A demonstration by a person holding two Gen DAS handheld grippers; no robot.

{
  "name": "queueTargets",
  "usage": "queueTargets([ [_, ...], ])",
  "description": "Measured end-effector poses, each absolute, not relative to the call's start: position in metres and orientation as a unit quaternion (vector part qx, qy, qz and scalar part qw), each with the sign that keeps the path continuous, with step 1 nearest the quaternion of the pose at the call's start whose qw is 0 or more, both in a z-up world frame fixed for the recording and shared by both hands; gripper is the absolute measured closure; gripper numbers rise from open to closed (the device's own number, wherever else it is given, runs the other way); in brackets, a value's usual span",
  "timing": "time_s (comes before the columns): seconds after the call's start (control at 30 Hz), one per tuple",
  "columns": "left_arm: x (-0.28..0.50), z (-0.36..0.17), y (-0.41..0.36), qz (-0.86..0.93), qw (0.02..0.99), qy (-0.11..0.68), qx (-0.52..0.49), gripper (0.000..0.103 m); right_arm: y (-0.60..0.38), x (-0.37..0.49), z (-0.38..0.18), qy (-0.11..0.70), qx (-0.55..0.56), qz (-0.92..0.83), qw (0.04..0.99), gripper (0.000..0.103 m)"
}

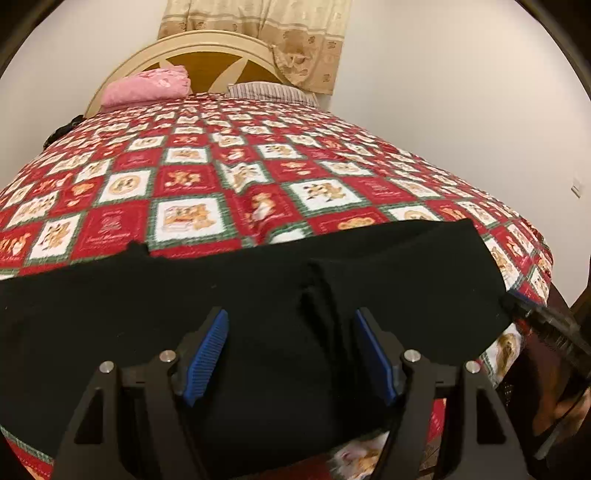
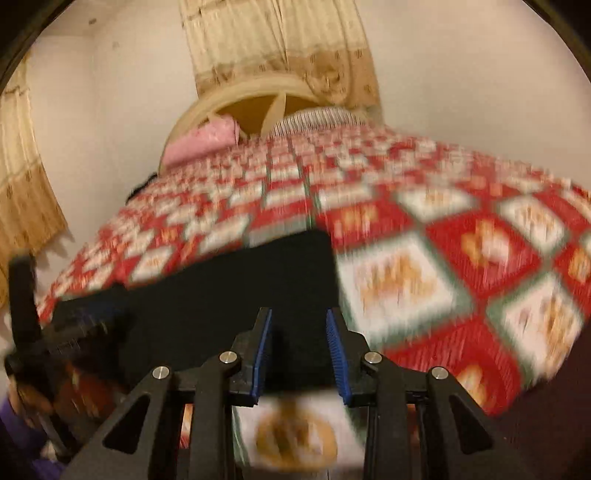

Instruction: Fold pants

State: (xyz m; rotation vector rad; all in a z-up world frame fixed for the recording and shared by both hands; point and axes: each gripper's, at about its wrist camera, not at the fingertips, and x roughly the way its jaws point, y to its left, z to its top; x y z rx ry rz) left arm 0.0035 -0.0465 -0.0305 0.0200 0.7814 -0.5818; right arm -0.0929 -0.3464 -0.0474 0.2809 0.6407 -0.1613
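From the left wrist view, the bed [image 1: 332, 155] fills the room's middle, covered in a red, white and green patchwork quilt [image 1: 192, 184] with bear prints. At the far end stands a rounded cream headboard [image 1: 207, 48], a pink pillow [image 1: 147, 86] and a striped pillow [image 1: 269, 90] against it, with a beige curtain [image 1: 280, 33] above on a pale wall. The black pants [image 1: 258, 288] lie flat across the near edge of the bed, running side to side. The left claw [image 1: 291, 317] hangs over them with its blue pads spread wide, nothing pinched. Bare quilt stretches beyond the pants to the pillows.

From the right wrist view, blurred by motion, the pants [image 2: 229, 291] end squarely just ahead, with open quilt [image 2: 461, 258] to the right. The right claw [image 2: 299, 317] is partly open over the pants' corner, its pads not pressing the cloth. The left claw [image 2: 88, 317] shows at far left above the pants. A second curtain [image 2: 26, 184] hangs on the left wall.
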Motion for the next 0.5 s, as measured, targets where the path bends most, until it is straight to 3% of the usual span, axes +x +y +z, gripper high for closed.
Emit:
queueTargets([
  [0.17,0.003,-0.024,0.0,-0.239,0.898,0.37,0.005,0.03,-0.335,-0.09,-0.033,0.311,0.092,-0.082,0.943,0.071],
  [0.37,0.001,-0.024,0.115,-0.112,0.924,0.359,-0.067,0.025,-0.305,-0.091,-0.006,0.262,0.097,-0.021,0.96,0.07],
  [0.5,-0.01,-0.029,0.195,-0.016,0.923,0.352,-0.154,0.025,-0.268,-0.066,-0.011,0.263,0.113,0.026,0.958,0.049],
])
